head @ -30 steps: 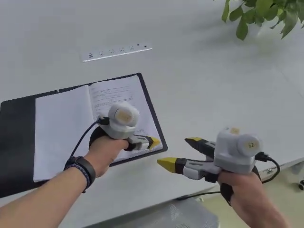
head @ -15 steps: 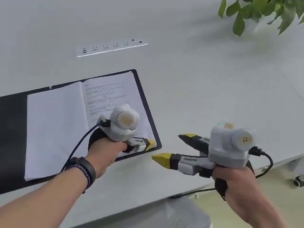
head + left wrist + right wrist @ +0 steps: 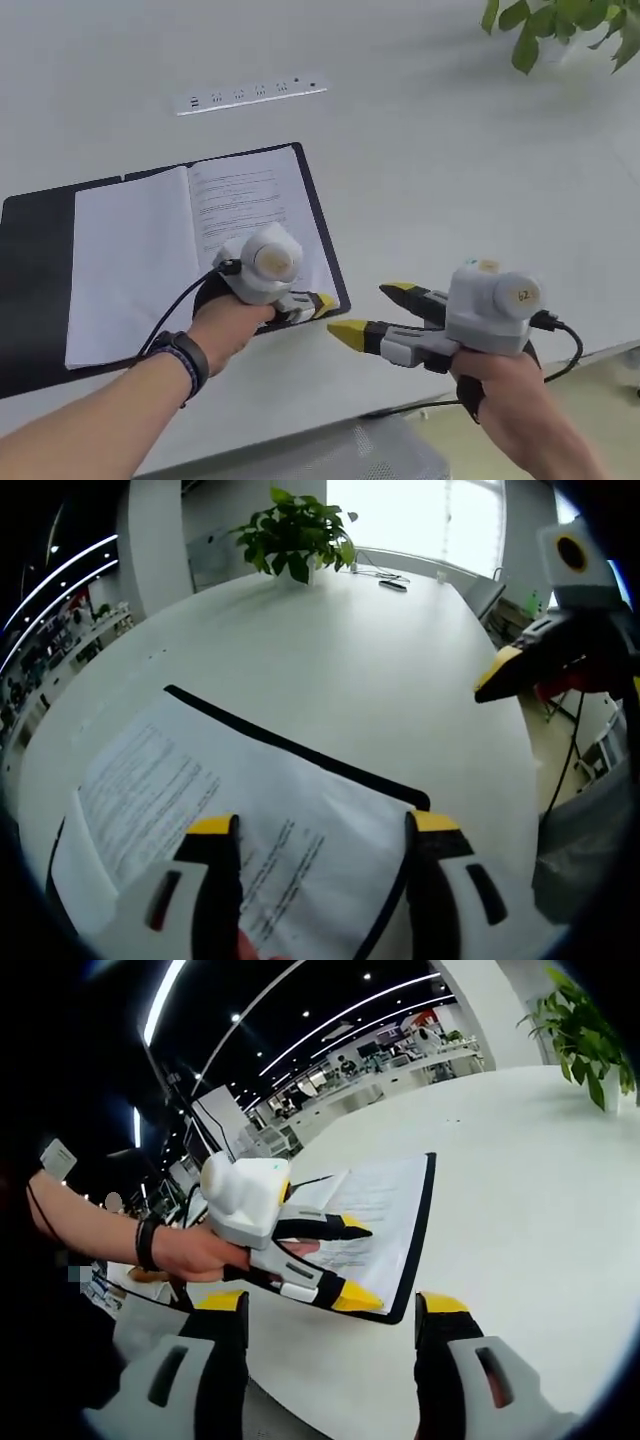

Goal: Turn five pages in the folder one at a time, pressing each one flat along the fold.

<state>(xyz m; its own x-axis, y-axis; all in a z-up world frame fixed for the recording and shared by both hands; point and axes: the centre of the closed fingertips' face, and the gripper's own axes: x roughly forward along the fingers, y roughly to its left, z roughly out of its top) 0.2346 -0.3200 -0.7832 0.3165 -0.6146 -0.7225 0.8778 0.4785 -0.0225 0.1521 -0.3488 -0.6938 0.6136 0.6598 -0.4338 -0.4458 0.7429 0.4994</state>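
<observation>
- A black folder point(image 3: 35, 250) lies open and flat on a white table point(image 3: 450, 170).
- Inside the folder, a blank page point(image 3: 130, 260) sits on the left of the fold, and a printed page point(image 3: 250, 200) on the right.
- The left gripper point(image 3: 325, 830) is over the folder's near right corner. Its yellow-tipped jaws are spread, one above the printed page and the other above the black edge. Whether they touch the paper cannot be told.
- The right gripper point(image 3: 372, 312) hangs just off the folder's near right corner, above bare table. Its jaws are wide apart with nothing between them, and they point toward the folder.
- A white power strip point(image 3: 252, 95) lies beyond the folder's far edge.
- A leafy green plant point(image 3: 570, 25) stands well apart from the folder, past its far right.
</observation>
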